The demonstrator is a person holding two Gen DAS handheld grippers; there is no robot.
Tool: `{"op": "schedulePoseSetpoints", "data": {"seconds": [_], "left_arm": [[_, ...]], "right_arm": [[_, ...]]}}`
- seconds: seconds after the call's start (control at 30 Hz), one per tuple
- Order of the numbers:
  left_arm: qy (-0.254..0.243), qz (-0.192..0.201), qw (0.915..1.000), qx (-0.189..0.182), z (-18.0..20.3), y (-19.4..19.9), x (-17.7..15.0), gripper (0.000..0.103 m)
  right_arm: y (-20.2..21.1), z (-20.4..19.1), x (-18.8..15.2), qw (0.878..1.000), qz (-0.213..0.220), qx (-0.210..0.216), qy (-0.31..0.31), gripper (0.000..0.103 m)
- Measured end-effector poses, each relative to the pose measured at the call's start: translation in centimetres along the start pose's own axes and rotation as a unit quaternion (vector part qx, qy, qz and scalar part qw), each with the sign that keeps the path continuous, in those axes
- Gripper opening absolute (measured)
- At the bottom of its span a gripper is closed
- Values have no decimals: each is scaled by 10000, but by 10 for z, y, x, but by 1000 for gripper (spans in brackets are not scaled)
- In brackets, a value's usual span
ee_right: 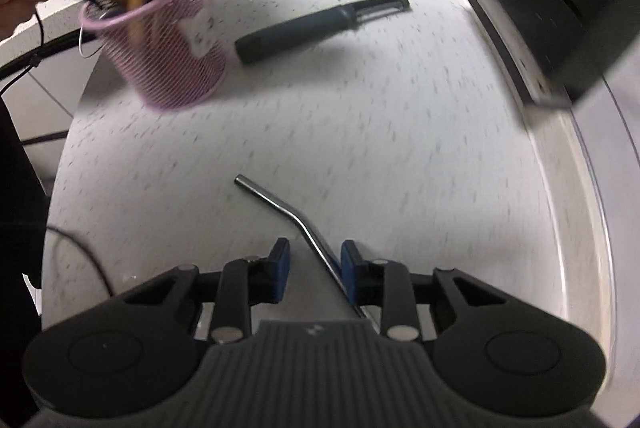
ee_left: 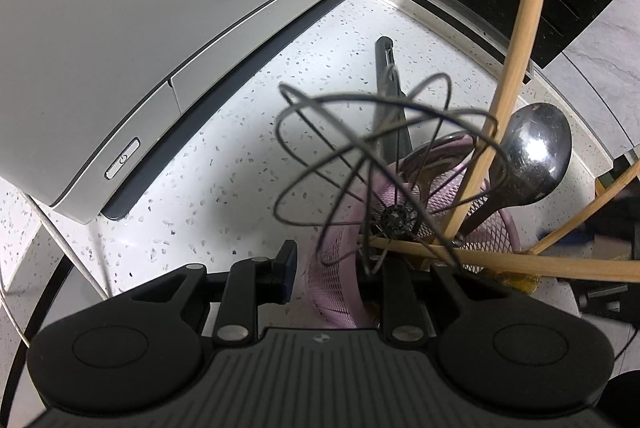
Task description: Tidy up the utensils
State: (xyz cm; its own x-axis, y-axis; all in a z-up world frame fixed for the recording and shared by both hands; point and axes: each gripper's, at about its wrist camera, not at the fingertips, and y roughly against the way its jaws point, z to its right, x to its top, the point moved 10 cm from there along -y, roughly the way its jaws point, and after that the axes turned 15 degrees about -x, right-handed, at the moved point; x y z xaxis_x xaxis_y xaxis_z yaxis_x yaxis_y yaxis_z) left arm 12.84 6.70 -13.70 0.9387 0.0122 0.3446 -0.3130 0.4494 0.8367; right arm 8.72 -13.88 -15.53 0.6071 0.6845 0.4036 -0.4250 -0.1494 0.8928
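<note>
The left gripper (ee_left: 332, 268) clamps its jaws on the pink mesh holder's (ee_left: 344, 228) rim to steady it, while the right gripper's (ee_right: 314, 268) part-open jaws straddle the bent metal straw (ee_right: 288, 210), one pad touching it, for pickup off the surface (ee_right: 400, 148).

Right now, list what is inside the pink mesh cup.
The pink mesh cup holds a wire whisk, a metal ladle and bamboo sticks. Their lower ends and the cup's bottom are hidden.
</note>
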Motion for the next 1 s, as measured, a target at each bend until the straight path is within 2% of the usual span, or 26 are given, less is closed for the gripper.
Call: {"op": "schedulePoseSetpoints", "data": {"seconds": [0.07,0.13,0.2,0.33,0.4,0.53,0.6,1.0], "left_arm": [[-3,4,10000,25,0,1,-1,26],[-13,3,10000,52,0,1,-1,26],[-4,1,10000,55,1,1,-1,26],[-32,8,10000,69,3,1,0,26],[-24,18,10000,48,3,1,0,26],[-34,31,10000,12,2,2,-1,26],[-50,24,10000,9,2,3,-1,26],[-78,17,10000,46,3,4,-1,26]], "right_arm": [[7,-5,-12,10000,53,-41,7,28],[12,-10,-19,9997,-25,-97,209,38],[14,-10,-20,9992,14,-194,362,39],[13,-14,-12,9993,105,3,346,38],[12,-16,-8,9994,113,101,325,33],[13,-18,-6,9991,117,84,393,9],[15,-20,-7,9990,123,56,437,5],[15,-5,-12,9992,307,35,-255,3]]}}
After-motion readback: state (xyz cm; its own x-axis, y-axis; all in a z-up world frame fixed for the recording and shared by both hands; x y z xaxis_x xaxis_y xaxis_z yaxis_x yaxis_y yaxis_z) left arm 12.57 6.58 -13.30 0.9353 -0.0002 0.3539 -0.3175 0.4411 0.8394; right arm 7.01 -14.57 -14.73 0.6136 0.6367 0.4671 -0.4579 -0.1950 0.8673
